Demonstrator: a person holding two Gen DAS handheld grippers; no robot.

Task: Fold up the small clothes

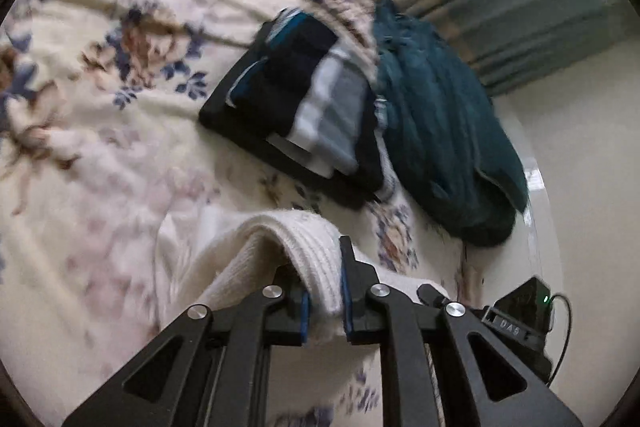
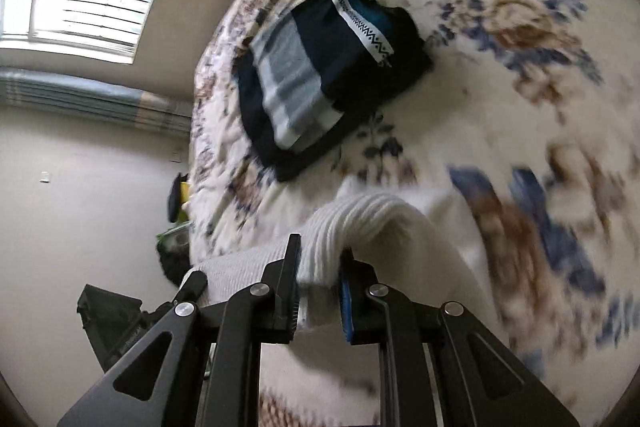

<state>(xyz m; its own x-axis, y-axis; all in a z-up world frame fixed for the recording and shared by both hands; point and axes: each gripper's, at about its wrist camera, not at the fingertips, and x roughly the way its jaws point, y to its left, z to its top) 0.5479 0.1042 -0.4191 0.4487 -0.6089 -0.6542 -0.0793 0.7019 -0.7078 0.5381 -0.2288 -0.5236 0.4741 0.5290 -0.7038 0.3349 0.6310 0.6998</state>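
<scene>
Gripping white knit garment (image 1: 280, 247) near folded stack (image 1: 296, 99): both left gripper (image 1: 325, 291) and right gripper (image 2: 318, 291) clamped; slippage likely if hems are pulled unevenly.

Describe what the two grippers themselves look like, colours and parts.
Both are matte black. The left gripper and right gripper each have angular linkage arms with triangular cut-outs, round silver pivot bolts, and blue pads on the inner finger faces. In the left view, a black box with a green light, white lettering and a thin black cable sits alongside.
</scene>
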